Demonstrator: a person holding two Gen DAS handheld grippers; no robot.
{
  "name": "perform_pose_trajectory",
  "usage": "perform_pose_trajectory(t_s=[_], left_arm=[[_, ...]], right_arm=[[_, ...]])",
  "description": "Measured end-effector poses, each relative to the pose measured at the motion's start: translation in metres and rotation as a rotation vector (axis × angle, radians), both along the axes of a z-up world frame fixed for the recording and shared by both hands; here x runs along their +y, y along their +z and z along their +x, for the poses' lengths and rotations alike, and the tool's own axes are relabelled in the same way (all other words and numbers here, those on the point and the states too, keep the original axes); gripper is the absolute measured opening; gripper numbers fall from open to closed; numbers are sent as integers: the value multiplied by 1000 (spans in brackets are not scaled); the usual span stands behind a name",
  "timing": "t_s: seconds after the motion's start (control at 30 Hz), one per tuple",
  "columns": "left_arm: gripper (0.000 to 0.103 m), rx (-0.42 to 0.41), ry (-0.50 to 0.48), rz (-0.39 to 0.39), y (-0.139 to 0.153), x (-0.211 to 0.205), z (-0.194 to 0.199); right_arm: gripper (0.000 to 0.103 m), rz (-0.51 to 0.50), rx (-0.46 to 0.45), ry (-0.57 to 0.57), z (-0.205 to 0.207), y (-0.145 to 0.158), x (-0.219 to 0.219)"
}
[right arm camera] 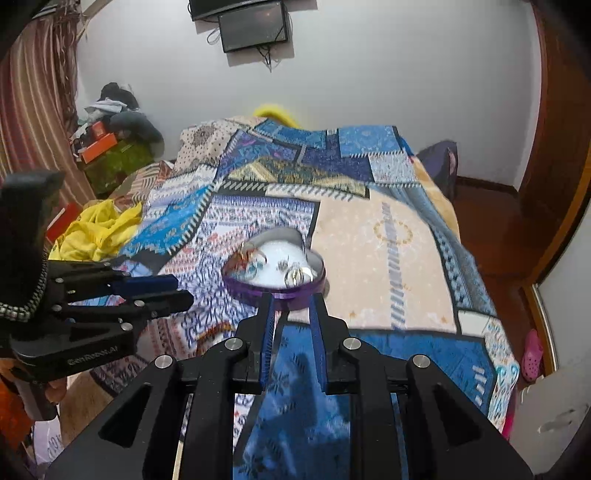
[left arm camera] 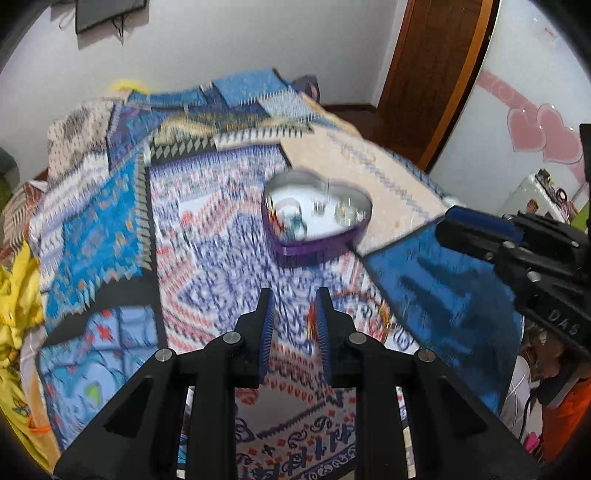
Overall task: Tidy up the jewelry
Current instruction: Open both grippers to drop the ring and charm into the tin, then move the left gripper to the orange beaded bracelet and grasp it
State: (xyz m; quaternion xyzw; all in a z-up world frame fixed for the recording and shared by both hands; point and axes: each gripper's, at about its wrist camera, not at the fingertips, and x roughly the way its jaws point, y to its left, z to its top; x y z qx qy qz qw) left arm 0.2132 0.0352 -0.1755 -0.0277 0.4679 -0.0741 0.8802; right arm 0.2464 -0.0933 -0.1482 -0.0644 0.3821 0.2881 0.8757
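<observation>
Jewelry (right arm camera: 251, 260) in heart-shaped purple tin (right arm camera: 295, 291)

Both wrist views downward, sharing heart tin (left arm camera: 317, 218).

One heart-shaped box (left arm camera: 317, 236), one patchwork quilt (left arm camera: 110, 206), two grippers.

Motion blur smears the patchwork quilt of blue, white and beige cloth (left arm camera: 207, 229) in the left wrist view. Small pieces inside the purple heart-shaped tin (left arm camera: 314, 254) show only as glints and coloured smudges; kinds not readable. An orange-and-gold streak (left arm camera: 311, 325) beside the left gripper (left arm camera: 294, 306) pad: cannot tell what, or whether gripped. Wall-mounted black screen (right arm camera: 255, 26) cut by the top edge.
</observation>
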Motion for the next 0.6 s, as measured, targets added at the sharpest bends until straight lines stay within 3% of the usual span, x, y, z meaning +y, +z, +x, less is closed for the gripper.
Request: perform_pose_trajectory(t_s=[0.17,0.43,0.53,0.6], left_arm=[[22,44,2,-15,-20,-4,-2],[21,47,-7,5,-34,-10,7],[6,46,-15,10,-36,-12,7],[6,42,-11,9,-35,-11,7]], right_arm=[[17,-10,45,3,-3,-13,-3],[18,-10,89,-13,-8,-27,-12],[18,-7,105,-15,-9,-30,-15],[18,-10,110,-12,-11,-31,-15]])
